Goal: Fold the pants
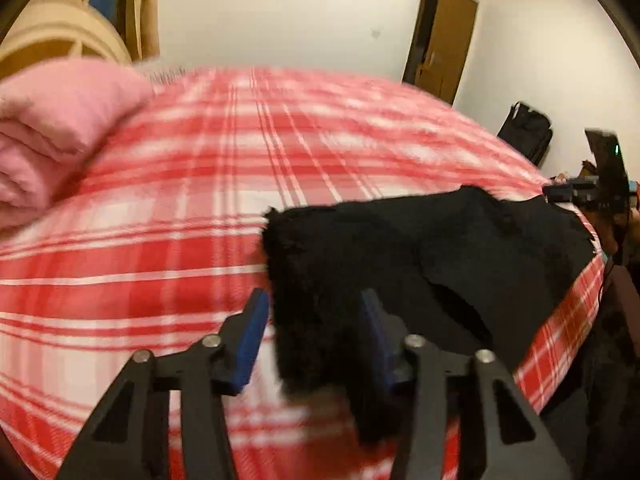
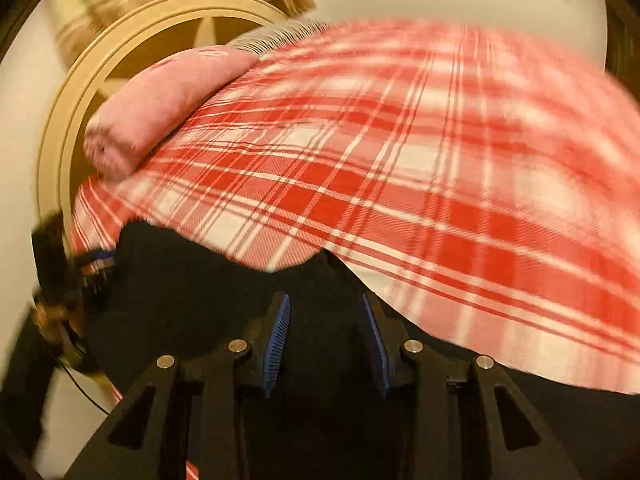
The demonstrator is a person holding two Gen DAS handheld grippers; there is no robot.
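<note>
Black pants [image 1: 420, 256] lying bunched near the bed's edge, partly doubled, one frayed end toward the left gripper [image 1: 316, 320]. Spread on a red plaid sheet [image 1: 200, 200]; pink pillows [image 1: 52, 128] well apart at the headboard [image 1: 60, 36] end.

Left gripper's blue pads partly apart, the frayed end between them; left pad clear of the cloth, right pad against or just behind it, so no pinch. Right gripper [image 2: 326, 332] likewise half open, hanging over dark cloth [image 2: 200, 292] at the other end; no pinch to be seen there either, though too dark to tell whether the pads touch. Each gripper glimpsed at the edge of the other's view: right [image 1: 596, 188], left [image 2: 64, 276].

Judged step: between folds, both ends let go or about to be taken; heavy blur suggests quick repositioning. Fold looks partway at best, cloth uneven and rumpled, one flap lifted.

Next move calls for closing squarely on an edge with both layers caught, at matching corners on each side, then lifting evenly so the fold lands straight. Also calls for care near the bed's edge, where loose cloth could slide off.
</note>
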